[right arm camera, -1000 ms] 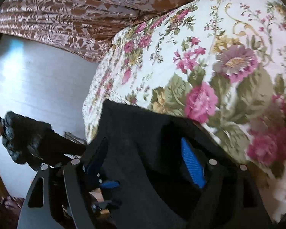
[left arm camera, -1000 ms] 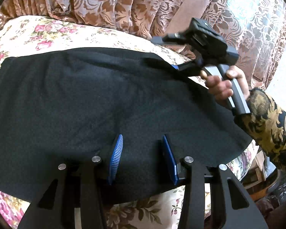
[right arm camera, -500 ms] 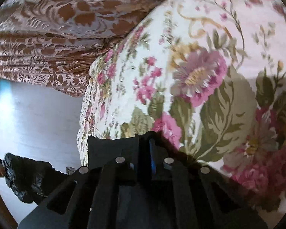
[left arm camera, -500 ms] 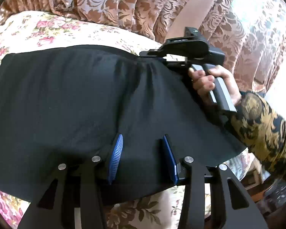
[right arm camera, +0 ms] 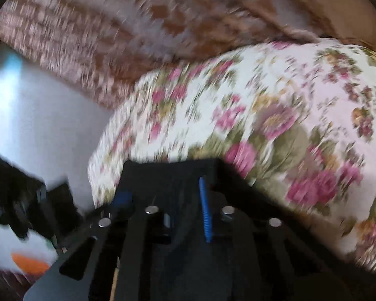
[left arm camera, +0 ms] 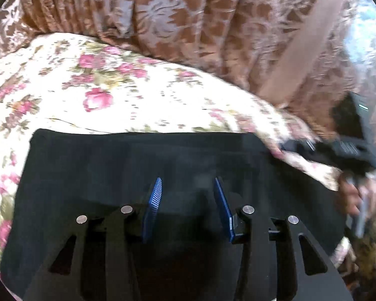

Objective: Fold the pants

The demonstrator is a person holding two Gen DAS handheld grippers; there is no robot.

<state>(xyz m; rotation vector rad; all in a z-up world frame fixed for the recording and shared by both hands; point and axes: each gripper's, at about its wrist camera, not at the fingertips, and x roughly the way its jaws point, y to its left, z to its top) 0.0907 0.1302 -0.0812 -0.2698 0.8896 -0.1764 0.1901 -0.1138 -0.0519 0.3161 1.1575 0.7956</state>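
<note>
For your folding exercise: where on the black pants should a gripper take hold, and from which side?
Grip the black pants at a corner of the far straight edge, coming in low from the near side. That edge lies flat on the floral bedspread, so jaws can pinch the thin layers there, probably without bunching.

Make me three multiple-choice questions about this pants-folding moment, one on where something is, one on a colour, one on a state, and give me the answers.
1. Where do the pants lie?
A. on a floral bedspread
B. on a wooden floor
C. on a hanger

2. What colour are the gripper pads?
A. red
B. blue
C. white

3. How does the right gripper stand?
A. wide open over bare bedspread
B. lying on the floor
C. closed on the pants' edge

Answers:
1 A, black cloth spreads over the pink-flowered cover.
2 B, both wrist views show blue ribbed pads.
3 C, its jaws have just been closing and dark fabric sits between them.
</note>
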